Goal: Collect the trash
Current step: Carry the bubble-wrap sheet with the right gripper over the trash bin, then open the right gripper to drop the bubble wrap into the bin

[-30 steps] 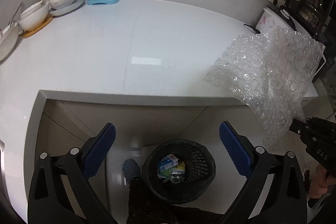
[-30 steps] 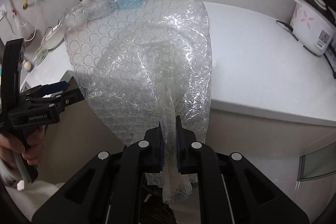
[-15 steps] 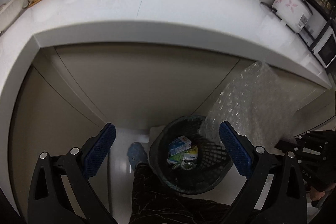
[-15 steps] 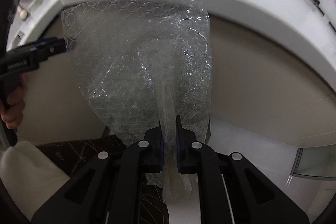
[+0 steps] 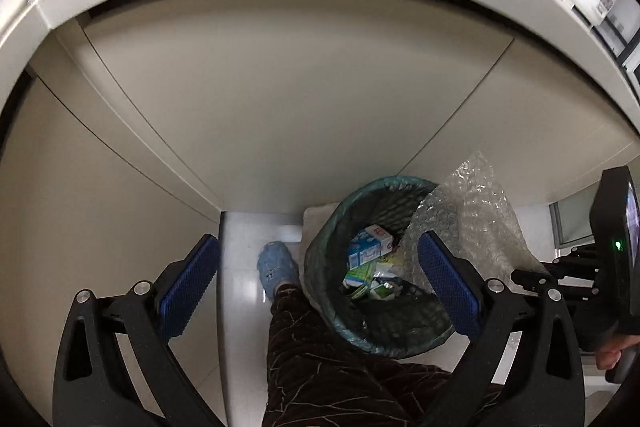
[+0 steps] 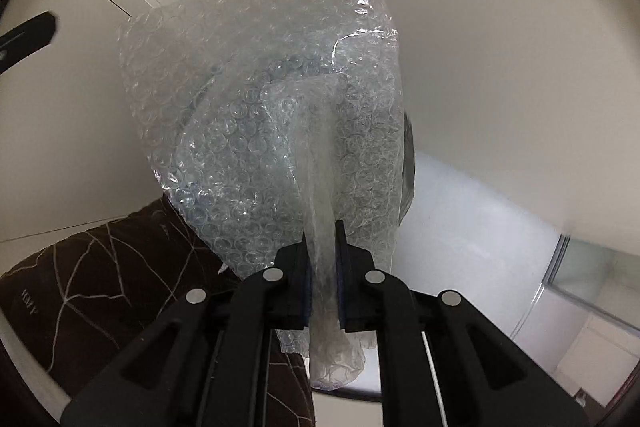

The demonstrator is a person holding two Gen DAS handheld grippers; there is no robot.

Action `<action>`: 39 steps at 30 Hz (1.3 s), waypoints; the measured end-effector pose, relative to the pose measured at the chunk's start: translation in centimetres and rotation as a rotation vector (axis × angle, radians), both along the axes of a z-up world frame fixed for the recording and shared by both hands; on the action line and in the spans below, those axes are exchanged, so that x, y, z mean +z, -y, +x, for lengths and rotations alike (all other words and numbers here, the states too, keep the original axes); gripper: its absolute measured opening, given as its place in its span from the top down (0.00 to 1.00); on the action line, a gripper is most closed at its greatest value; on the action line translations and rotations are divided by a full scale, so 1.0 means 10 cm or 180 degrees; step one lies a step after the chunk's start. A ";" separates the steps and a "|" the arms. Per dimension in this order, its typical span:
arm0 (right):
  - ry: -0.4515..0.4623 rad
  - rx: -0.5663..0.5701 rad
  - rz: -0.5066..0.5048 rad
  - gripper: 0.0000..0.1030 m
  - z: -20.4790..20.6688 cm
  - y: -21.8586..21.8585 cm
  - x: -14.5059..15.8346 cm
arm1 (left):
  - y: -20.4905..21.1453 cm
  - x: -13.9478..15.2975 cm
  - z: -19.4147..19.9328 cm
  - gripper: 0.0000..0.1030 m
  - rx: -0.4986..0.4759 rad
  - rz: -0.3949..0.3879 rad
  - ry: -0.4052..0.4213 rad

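Down by the cabinet fronts, the right claw [image 6: 322, 255] is clamped on a gathered fold of the bubble wrap [image 6: 272, 131], whose sheet fans out ahead of its fingers, over the far rim of the trash bin [image 5: 332, 227]. The left claw [image 5: 320, 287] hangs with its blue pads wide apart, the bin between them and below. Small cartons [image 5: 366, 251] lie inside; their print is too small to read. Pale lettering on the dark trouser leg [image 6: 80, 287] is unclear.
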State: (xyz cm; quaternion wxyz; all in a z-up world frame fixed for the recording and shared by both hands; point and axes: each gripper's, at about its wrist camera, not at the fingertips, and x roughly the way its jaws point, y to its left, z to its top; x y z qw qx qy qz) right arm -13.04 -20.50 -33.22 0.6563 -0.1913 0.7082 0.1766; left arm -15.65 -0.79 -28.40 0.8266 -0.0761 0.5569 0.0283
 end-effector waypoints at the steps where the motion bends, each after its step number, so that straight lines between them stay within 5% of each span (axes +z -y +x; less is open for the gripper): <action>1: -0.0017 0.0007 -0.0025 0.92 0.00 -0.01 -0.03 | -0.01 -0.02 0.00 0.06 0.0019 -0.0013 -0.0020; 10: -0.0204 0.0016 -0.0078 0.85 0.21 -0.25 -0.18 | 0.01 -0.03 0.02 0.06 0.0000 -0.0024 -0.0050; 22: 0.0132 -0.0120 0.0069 0.33 0.25 -0.10 0.08 | 0.08 -0.08 0.11 0.06 -0.0054 -0.0067 -0.0159; 30: 0.0733 -0.0579 0.0355 0.13 0.42 0.21 0.71 | 0.13 0.05 0.25 0.06 -0.0101 -0.0142 -0.0128; 39: 0.1398 -0.0971 0.0664 0.08 0.54 0.43 1.84 | 0.21 0.93 0.38 0.06 -0.0143 -0.0190 0.0175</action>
